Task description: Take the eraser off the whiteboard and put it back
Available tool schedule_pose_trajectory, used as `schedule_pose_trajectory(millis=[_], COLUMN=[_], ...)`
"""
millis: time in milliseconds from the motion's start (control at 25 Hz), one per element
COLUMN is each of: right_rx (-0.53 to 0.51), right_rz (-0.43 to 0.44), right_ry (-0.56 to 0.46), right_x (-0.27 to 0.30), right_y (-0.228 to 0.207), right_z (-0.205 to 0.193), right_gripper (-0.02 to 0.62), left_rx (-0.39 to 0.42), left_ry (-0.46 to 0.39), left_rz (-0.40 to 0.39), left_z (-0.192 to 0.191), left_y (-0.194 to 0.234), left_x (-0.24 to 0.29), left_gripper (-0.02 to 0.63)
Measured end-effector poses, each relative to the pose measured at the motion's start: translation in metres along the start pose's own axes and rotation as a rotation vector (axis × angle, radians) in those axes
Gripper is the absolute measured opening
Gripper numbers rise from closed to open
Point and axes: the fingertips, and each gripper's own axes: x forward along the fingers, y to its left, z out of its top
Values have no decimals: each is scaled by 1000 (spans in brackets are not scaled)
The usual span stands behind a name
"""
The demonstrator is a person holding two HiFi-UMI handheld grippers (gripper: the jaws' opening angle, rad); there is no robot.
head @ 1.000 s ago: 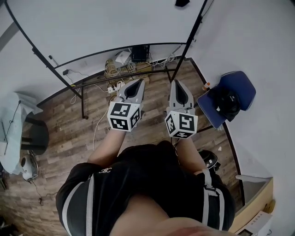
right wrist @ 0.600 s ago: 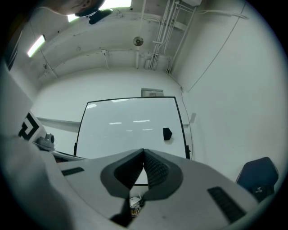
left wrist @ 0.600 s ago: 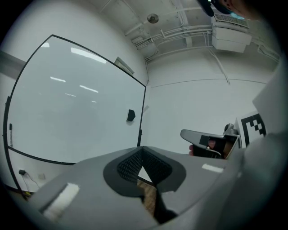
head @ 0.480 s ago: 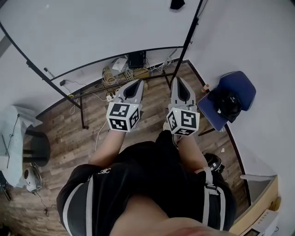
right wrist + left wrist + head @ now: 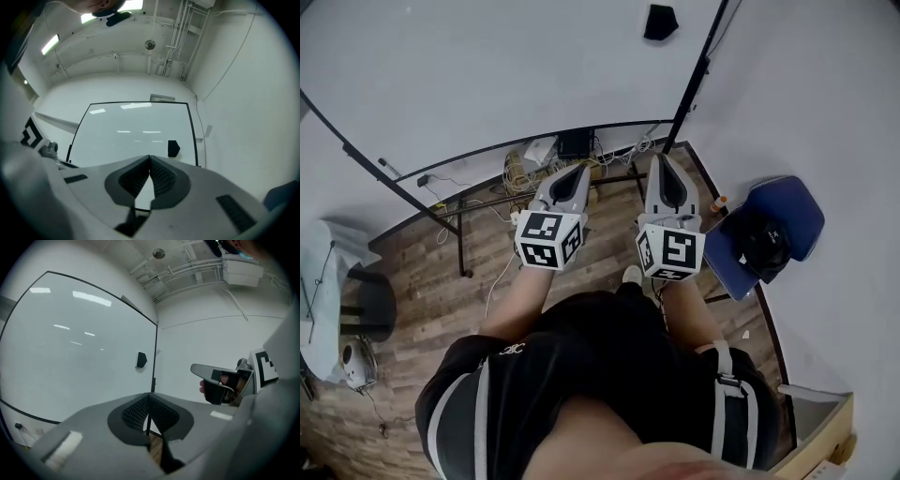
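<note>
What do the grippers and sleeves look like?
The left gripper and right gripper are pale grey wedges, each with a white cube of black square markers. Their fingers have dark ribbed pads. The top is black, short-sleeved, white-striped.

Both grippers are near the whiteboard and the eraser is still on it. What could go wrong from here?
1. The right gripper and left gripper have jaws together and empty. Unless one opens first, it may knock the eraser off the whiteboard.
2. The eraser sits close to the board's right frame bar; a jaw might strike it.
3. Loose cables lie on the floor under the board, so a foot could catch.
</note>
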Motion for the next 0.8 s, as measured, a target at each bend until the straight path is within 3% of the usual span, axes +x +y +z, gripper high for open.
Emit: schedule_pose_trajectory(millis=[480,800], right_rx=[52,69], right_rz=[67,192], right_ry=[49,67], right_x=[99,162], right_y=[-88,-124], right_z=[-40,-68], right_gripper=[6,6], left_rx=[9,20], left_ry=[17,41], left_rz=[58,126], left_z=[20,27], left_y=[3,7], left_x=[128,214], left_gripper=[9,11])
